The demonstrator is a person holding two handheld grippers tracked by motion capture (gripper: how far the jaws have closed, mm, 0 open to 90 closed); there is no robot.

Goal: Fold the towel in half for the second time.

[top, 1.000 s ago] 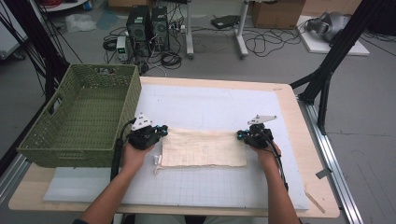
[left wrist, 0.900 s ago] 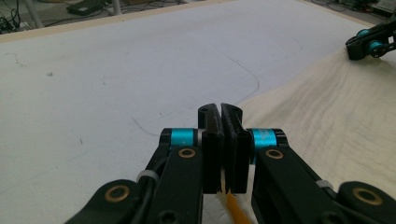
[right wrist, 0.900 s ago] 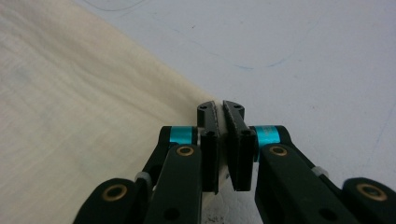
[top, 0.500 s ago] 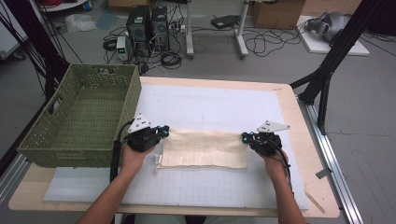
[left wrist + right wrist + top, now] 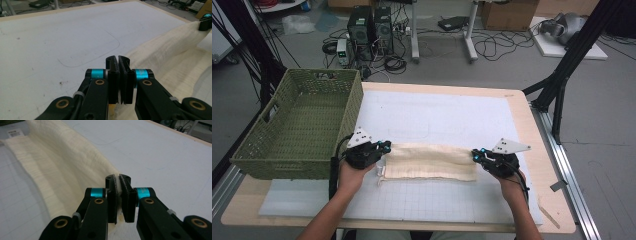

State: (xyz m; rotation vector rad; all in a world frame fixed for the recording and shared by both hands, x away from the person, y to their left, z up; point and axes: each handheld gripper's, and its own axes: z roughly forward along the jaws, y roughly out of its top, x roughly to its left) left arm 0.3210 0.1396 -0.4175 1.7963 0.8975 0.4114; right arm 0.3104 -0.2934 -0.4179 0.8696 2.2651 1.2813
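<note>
Both grippers, left [image 5: 384,146] and right [image 5: 476,154], clamped on cloth [image 5: 430,161] corners, now drawn wider apart, stretching it flat for folding.

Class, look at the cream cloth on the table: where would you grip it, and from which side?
Grip the cream cloth at its two short ends, one gripper coming in from each side. It lies long and folded flat, and the left gripper and right gripper already pinch those ends.

Green basket [image 5: 297,125] walls off the left edge (just beside the left gripper [image 5: 384,148]); white mat [image 5: 452,112] beyond lies open
</note>
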